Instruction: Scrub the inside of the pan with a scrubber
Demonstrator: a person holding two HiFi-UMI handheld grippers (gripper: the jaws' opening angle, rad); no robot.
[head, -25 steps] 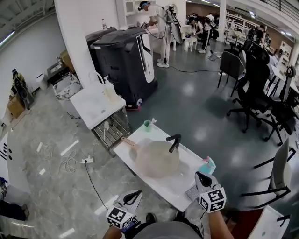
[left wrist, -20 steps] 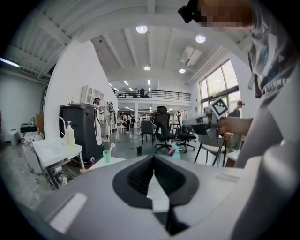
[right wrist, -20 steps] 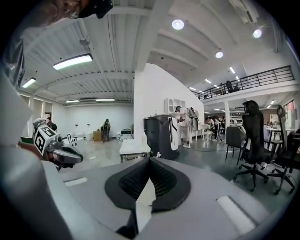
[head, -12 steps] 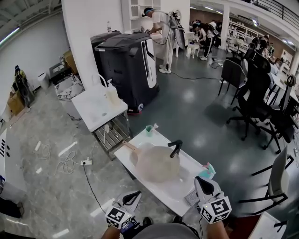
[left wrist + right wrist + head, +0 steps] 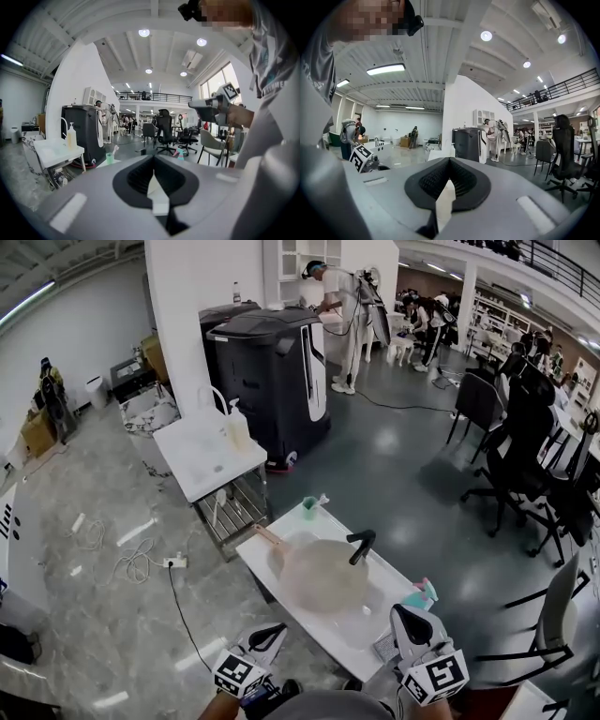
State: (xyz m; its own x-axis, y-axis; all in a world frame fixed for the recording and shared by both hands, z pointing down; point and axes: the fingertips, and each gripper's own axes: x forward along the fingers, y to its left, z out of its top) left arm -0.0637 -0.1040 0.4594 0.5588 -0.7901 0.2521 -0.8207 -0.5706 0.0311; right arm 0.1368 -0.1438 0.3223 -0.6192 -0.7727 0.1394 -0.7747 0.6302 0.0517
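The round, dull grey-brown pan (image 5: pixel 323 576) lies in the middle of the white tabletop (image 5: pixel 349 634). Its pale wooden handle (image 5: pixel 266 537) points to the tabletop's far left corner. A black tap (image 5: pixel 361 546) rises touching or just beside its far rim, and a small green cup (image 5: pixel 309 508) stands at the far corner.

At the right edge sits a teal-and-pink soft-looking item (image 5: pixel 419 596), and at the near right corner a grey speckled pad (image 5: pixel 384 646). Which of these is the scrubber I cannot tell.

Both tools hang short of the near edge. The left gripper (image 5: pixel 276 627) has its jaws together with nothing between them, and so does the right gripper (image 5: pixel 402 614). The right one hovers just over the grey pad.

The pan looks stiff and fairly weighty, and on so smooth a top it would likely skate under scrubbing. The wooden handle is the sensible hold, pinched across its width by the left jaws. Either candidate scrubber should be light and squashy, best nipped by one edge, so that a broad face stays free to rub the pan's inside.
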